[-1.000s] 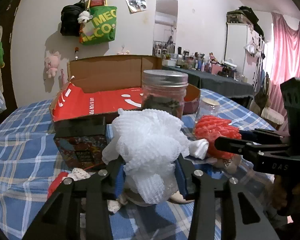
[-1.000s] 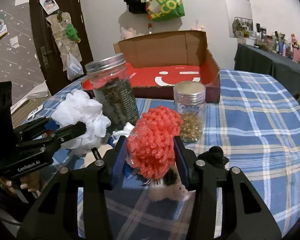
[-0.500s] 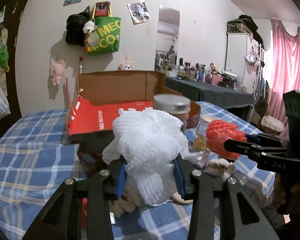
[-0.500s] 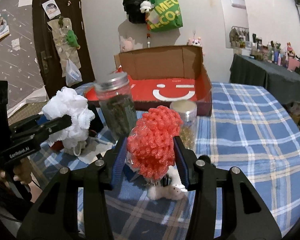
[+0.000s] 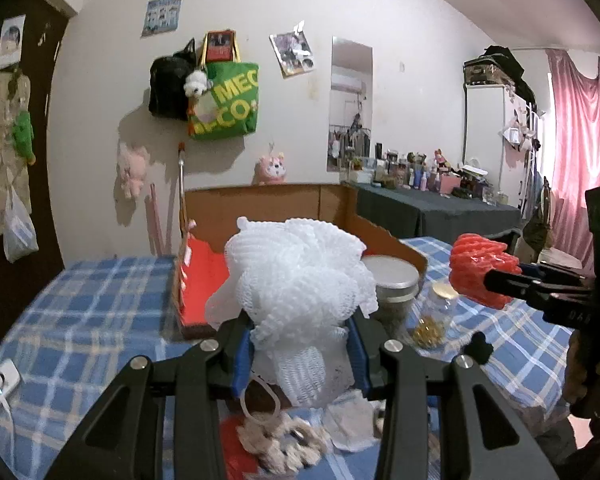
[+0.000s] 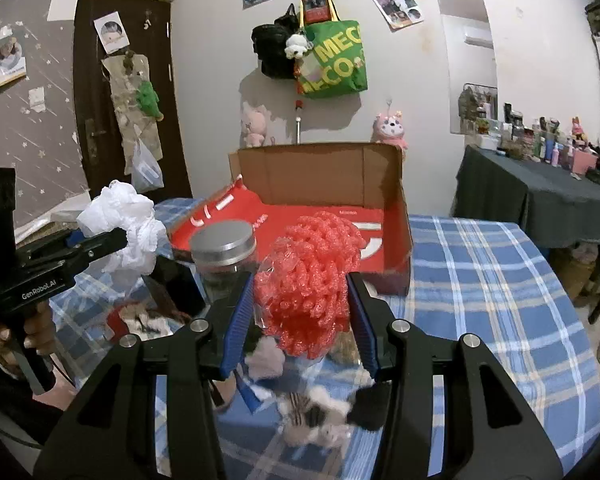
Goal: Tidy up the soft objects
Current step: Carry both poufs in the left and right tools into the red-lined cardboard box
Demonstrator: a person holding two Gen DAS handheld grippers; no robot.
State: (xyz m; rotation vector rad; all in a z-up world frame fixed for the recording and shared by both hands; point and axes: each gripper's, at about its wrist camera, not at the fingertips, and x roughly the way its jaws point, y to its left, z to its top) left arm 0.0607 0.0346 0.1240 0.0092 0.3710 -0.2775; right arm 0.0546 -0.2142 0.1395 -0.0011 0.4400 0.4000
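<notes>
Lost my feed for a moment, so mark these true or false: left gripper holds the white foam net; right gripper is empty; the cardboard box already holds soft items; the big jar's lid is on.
1. The left gripper holds the white foam net. True.
2. The right gripper is empty. False: it is shut on the red foam net.
3. The cardboard box already holds soft items. False: its visible red floor is bare.
4. The big jar has its metal lid on. True.
</notes>
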